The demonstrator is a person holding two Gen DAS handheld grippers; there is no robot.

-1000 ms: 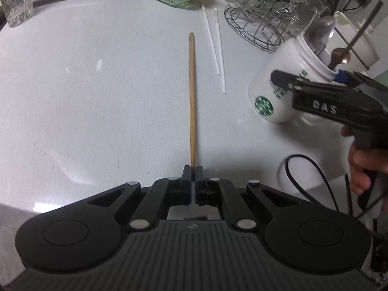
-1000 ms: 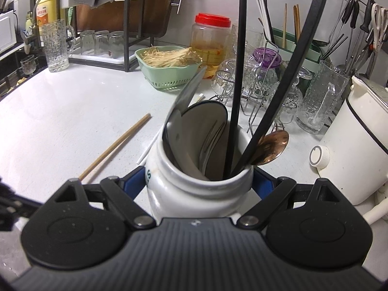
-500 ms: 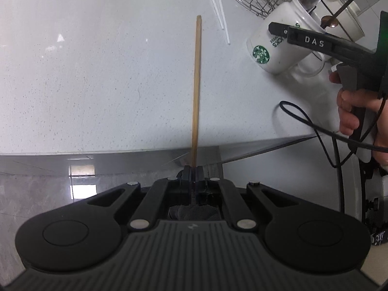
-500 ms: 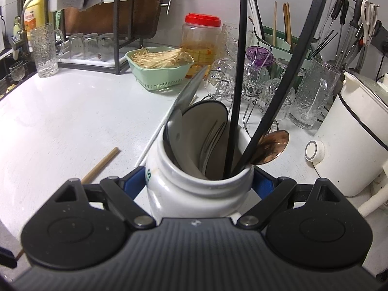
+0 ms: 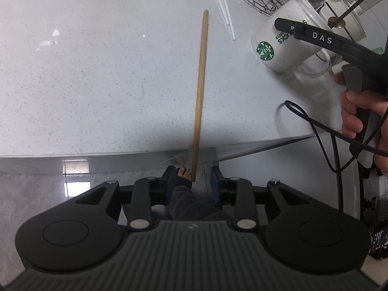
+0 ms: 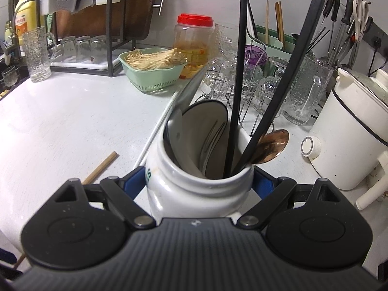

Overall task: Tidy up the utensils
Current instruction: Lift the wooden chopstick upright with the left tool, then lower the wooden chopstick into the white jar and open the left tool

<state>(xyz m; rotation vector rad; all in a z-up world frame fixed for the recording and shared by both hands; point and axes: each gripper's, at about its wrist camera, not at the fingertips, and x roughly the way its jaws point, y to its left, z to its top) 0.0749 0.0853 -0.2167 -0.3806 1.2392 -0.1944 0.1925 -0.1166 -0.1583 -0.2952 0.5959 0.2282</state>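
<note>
- Gripping the white ceramic mug with the green logo (image 6: 194,194), right gripper (image 6: 198,181) has its jaws clamped on both sides of the body; mug is between the jaws and lifted off the white speckled desk (image 5: 97,72).
- Mug holds two long black handles, a copper-coloured spoon (image 6: 272,146) and a flat metal blade.
- Left gripper (image 5: 192,178) has its jaws wide apart and holds nothing.
- Long thin wooden chopstick (image 5: 200,84) runs straight ahead of the left jaws. Its near end pokes past the desk edge into the gap between them and looks clear of both pads.
- Pair of thin white sticks (image 5: 223,7) lies far ahead and right of the left jaws, near the mug.
- Risk: the chopstick is ungripped and overhangs the edge, so a nudge from either pad could tip or roll it to the floor.
- Risk: closing the jaws off-centre pinches only the tip, and the stick swings out.
- Risk: the mug looks tilted in the left view, so the tall handles could slide out or block the chopstick going in.
</note>
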